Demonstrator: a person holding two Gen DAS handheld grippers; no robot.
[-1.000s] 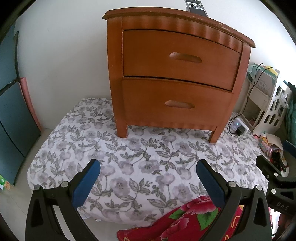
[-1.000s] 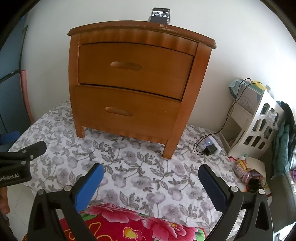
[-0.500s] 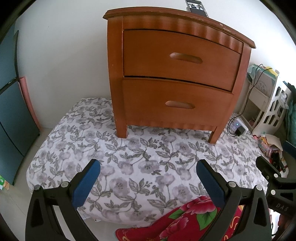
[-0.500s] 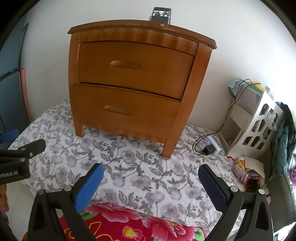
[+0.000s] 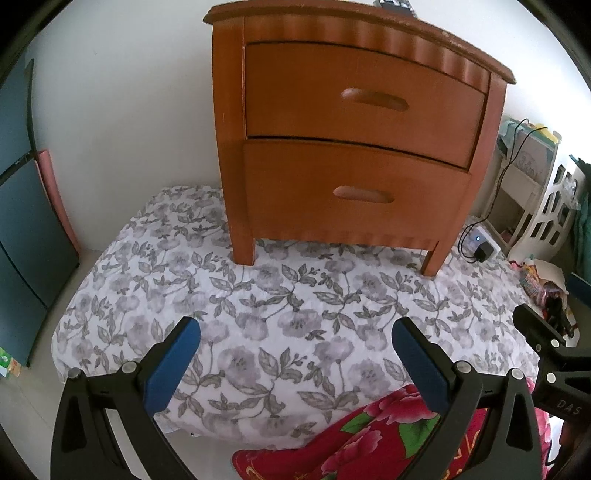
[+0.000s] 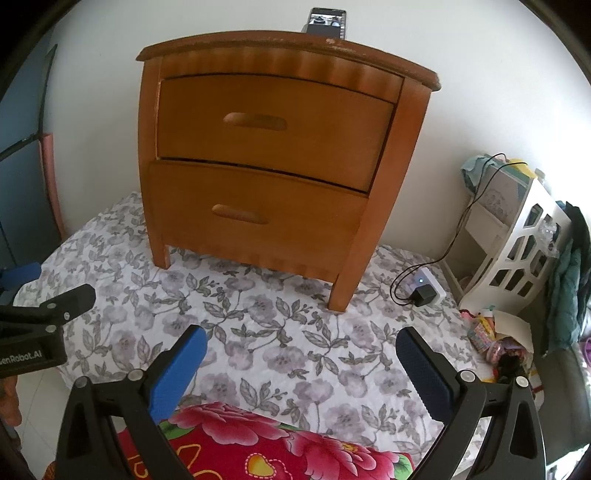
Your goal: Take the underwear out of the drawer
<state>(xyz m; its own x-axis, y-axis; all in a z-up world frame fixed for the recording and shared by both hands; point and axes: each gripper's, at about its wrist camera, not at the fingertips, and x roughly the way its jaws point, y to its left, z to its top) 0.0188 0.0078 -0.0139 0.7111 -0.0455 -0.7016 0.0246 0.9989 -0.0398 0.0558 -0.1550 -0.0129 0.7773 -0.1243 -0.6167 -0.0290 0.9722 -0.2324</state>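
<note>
A brown wooden nightstand (image 5: 354, 147) (image 6: 280, 162) stands on a grey floral quilt (image 5: 280, 325) against a white wall. Its upper drawer (image 5: 362, 99) (image 6: 273, 129) and lower drawer (image 5: 354, 195) (image 6: 255, 214) are both closed, each with a carved oval handle. No underwear is visible. My left gripper (image 5: 295, 332) hovers open over the quilt, well short of the nightstand. Beside it my right gripper (image 6: 301, 343) is also open and empty, likewise short of the front legs.
A phone (image 6: 327, 22) leans on the nightstand top. A charger and cable (image 6: 423, 288) lie right of it, with a white cut-out rack (image 6: 517, 251) and clutter beyond. A red floral blanket (image 6: 266, 450) lies under the grippers. A dark teal panel (image 5: 22, 221) stands left.
Both grippers have moved slightly closer to the nightstand and tilted a little upward. Their jaws stay open and empty.
</note>
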